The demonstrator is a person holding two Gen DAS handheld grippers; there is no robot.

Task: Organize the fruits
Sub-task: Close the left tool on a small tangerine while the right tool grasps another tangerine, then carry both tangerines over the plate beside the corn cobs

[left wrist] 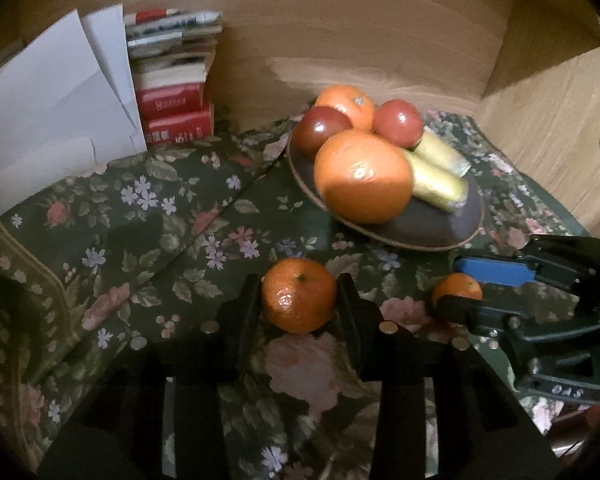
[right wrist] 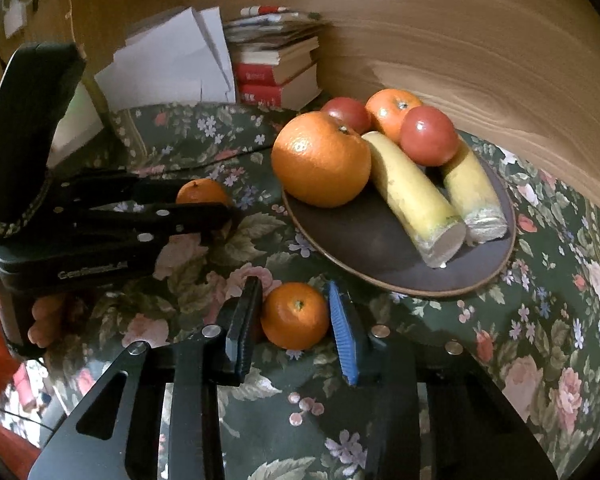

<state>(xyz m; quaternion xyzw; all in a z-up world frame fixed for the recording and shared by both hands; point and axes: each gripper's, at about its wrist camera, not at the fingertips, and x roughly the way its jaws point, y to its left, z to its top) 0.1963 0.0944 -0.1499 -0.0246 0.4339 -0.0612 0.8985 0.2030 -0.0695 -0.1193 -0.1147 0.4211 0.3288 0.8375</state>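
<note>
Near the round dark brown plate (right wrist: 380,248) of fruit, the left gripper (left wrist: 299,300) pinches a small orange mandarin (left wrist: 299,295). The right gripper (right wrist: 296,320), just beside it, clamps its fingers (right wrist: 344,340) on another small mandarin (right wrist: 295,316).

Right tongs (right wrist: 294,320) clamp a mandarin (right wrist: 295,316) just beside the fruit plate (right wrist: 364,240)

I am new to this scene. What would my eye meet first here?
First, the dark plate piled with a big orange, two tomatoes and banana pieces. Nearer, on the flowered cloth, each tool grips one mandarin: left tool, right tool.
</note>
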